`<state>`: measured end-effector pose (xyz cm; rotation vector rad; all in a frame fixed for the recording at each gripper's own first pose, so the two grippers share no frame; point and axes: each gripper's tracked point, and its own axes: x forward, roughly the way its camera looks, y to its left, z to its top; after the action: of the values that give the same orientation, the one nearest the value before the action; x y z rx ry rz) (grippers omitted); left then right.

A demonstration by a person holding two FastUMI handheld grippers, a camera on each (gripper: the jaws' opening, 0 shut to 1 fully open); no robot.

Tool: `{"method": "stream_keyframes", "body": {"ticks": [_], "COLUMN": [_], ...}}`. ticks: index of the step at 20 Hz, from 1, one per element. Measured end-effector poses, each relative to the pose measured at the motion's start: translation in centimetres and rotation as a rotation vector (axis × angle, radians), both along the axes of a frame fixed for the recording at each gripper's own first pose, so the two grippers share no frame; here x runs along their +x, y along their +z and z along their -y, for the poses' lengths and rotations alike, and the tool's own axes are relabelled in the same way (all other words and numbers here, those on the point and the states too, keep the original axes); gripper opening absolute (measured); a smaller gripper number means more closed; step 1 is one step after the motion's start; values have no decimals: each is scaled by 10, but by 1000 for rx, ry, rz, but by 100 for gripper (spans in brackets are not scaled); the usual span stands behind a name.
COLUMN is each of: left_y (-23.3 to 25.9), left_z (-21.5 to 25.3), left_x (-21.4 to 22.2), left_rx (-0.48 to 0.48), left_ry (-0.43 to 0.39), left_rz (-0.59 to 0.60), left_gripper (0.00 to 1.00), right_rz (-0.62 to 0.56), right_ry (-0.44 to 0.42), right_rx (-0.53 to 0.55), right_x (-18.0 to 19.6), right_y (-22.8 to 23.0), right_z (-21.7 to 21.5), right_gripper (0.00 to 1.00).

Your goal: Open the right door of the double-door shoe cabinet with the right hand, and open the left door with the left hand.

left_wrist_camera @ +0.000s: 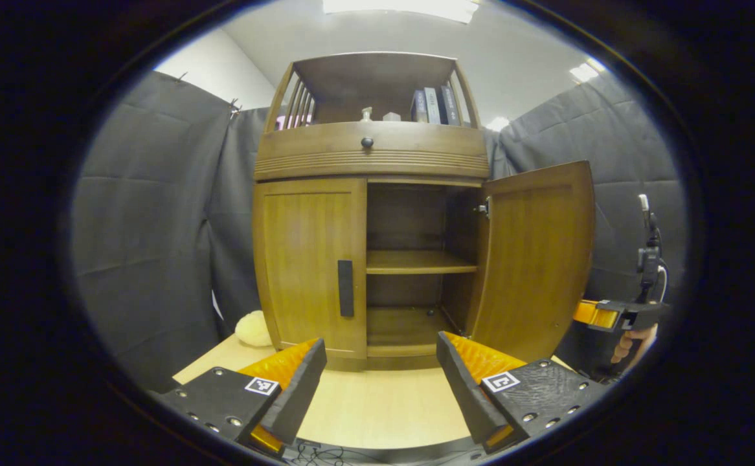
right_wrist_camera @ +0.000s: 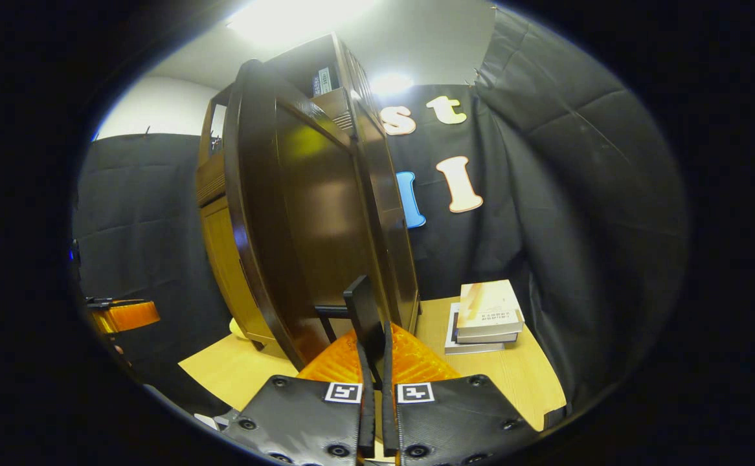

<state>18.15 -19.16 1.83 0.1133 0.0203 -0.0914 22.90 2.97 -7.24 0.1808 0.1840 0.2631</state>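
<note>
The shoe cabinet stands on a pale wooden table against the black cloth. Its right door is swung wide, baring the inner shelf; its left door is flush and closed, dark handle untouched. The right gripper is clamped on the right door's handle. The left gripper hovers before the left door, fingers spread apart. A stack of books lies beside the cabinet.
</note>
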Motion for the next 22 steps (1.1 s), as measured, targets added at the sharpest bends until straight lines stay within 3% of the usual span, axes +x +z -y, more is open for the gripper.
{"method": "stream_keyframes", "body": {"ticks": [12, 17, 22], "left_y": [-6, 6, 21], "left_z": [-15, -47, -92], "left_x": [12, 36, 55], "left_rx": [-31, -46, -41], "left_ry": [-81, -111, -120], "left_rz": [-41, -33, -5], "left_gripper": [100, 100, 100], "right_rz": [-50, -44, -21], "right_ry": [-113, -249, -279], "right_rx": [-50, -55, -104], "right_x": [-19, -47, -83], "right_y": [-3, 17, 37], "right_z": [11, 24, -6], "right_gripper": [5, 2, 0]}}
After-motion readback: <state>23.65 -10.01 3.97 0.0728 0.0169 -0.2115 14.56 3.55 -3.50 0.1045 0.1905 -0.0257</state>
